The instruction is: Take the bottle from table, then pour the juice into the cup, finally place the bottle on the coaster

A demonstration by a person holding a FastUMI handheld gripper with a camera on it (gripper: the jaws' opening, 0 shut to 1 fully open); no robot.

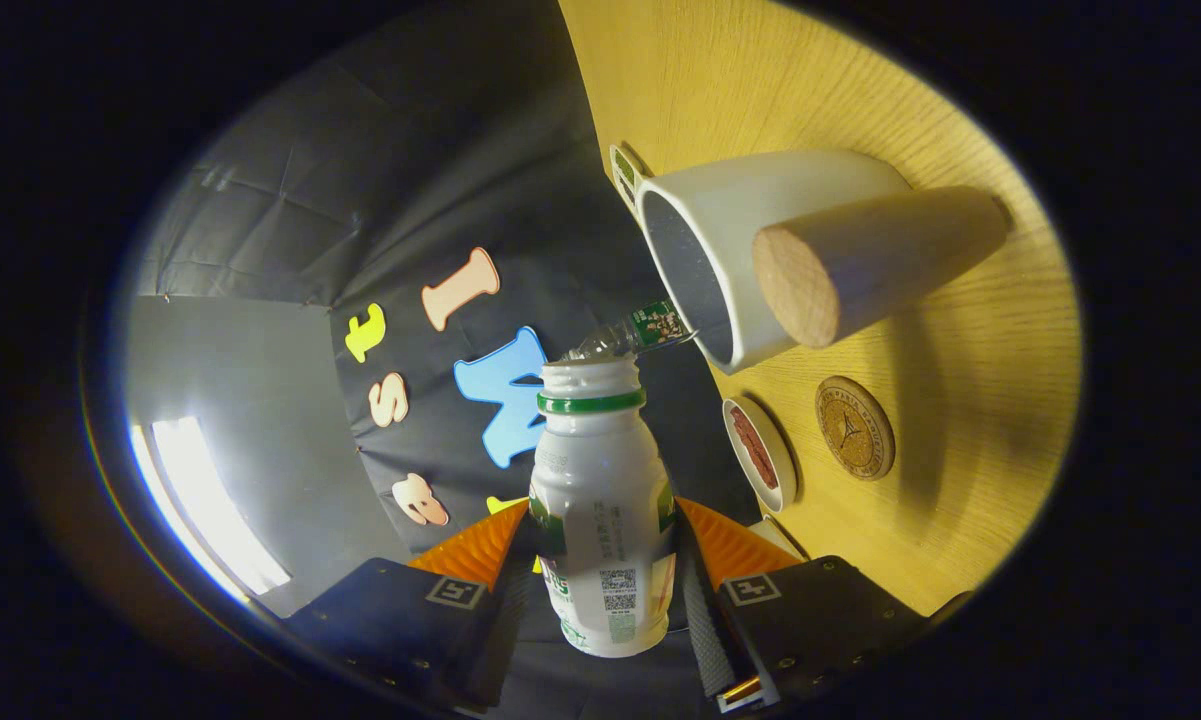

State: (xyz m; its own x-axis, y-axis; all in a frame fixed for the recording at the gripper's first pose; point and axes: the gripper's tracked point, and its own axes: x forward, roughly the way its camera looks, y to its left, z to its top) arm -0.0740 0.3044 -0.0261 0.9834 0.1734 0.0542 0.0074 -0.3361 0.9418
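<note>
One white bottle clamped between both my fingers, lower centre of frame, open mouth beside the rim of the white cup at upper right, round coaster and small dish at centre right on the wooden table.

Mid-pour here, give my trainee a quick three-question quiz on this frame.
1. True or false: the gripper is shut on the bottle.
2. Where does the bottle's open mouth point? A) at the mug B) at the coaster C) at the small dish
3. Fill in: the coaster lies on the table right beside the small ____.

Key: 1 true. 2 A; the view is rolled, so the bottle is tipped toward the mug's opening. 3 dish.
</note>
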